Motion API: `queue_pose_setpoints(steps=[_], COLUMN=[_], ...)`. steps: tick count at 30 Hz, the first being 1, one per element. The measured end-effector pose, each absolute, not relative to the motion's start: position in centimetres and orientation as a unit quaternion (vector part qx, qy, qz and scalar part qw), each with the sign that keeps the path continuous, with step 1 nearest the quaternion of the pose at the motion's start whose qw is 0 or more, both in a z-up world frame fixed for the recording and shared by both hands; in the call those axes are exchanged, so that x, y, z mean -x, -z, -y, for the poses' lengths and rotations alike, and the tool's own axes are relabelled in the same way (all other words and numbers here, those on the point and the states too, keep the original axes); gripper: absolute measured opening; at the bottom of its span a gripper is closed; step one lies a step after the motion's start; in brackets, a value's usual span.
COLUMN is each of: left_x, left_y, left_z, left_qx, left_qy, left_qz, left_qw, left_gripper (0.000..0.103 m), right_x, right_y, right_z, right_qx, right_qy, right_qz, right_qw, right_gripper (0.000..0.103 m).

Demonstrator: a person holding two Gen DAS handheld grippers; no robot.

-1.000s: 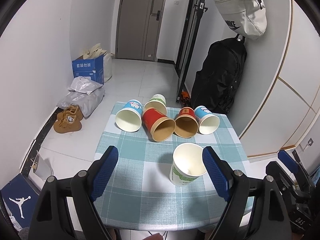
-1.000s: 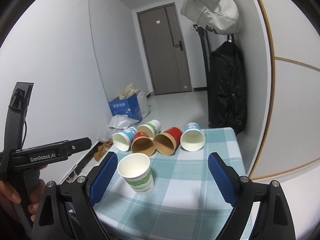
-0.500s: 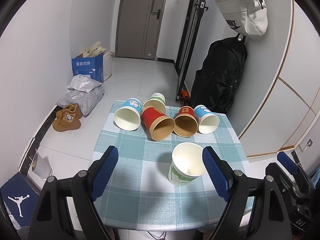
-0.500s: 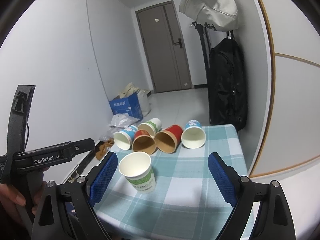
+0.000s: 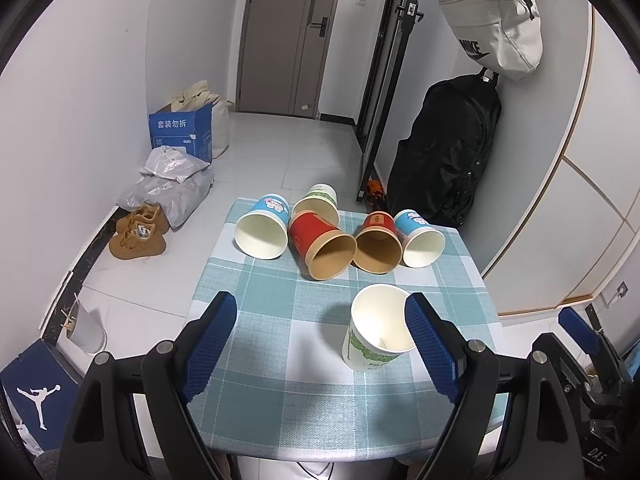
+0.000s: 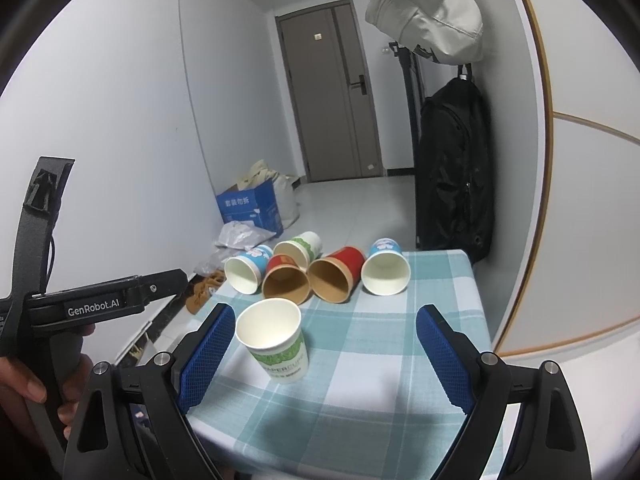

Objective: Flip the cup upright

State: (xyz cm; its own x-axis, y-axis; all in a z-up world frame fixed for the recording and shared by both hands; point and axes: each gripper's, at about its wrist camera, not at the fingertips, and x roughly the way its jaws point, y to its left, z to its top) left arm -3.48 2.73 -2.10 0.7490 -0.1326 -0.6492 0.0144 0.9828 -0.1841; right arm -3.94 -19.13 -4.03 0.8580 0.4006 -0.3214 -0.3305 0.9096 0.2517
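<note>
A white cup with a green band (image 5: 376, 334) (image 6: 276, 340) stands upright on the checked table (image 5: 280, 352) (image 6: 380, 360). Several cups lie on their sides in a row behind it: a blue-white one (image 5: 262, 228), a green-white one (image 5: 318, 200), two red ones (image 5: 322, 248) (image 5: 378, 246), and another blue-white one (image 5: 420, 238). My left gripper (image 5: 320, 344) is open and empty, its right pad next to the upright cup. My right gripper (image 6: 324, 364) is open and empty, its left pad beside that cup.
A black backpack (image 5: 444, 160) leans against the wall behind the table, a white bag (image 5: 496, 24) hangs above it. A blue box (image 5: 180, 132), plastic bags and brown shoes (image 5: 138, 232) lie on the floor at left. The left gripper's handle (image 6: 92, 304) shows in the right wrist view.
Both grippers have drifted slightly; the cups have not moved. Both stay open and empty.
</note>
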Motion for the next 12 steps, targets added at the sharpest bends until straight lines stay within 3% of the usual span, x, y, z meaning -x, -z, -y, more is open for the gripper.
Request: queue_pose_setpoints(steps=[12], left_x=[3.69], left_y=[1.69], left_z=[-2.44], left_qx=[0.082], left_qy=[0.050], left_qz=[-0.341], left_qw=[0.935], left_gripper=[0.083], right_x=[3.53], right_y=[4.34], right_z=[19.38], right_qx=[-0.100], right_qy=[-0.182], right_qz=[-0.200], right_qw=[0.958], right_gripper=[0.093])
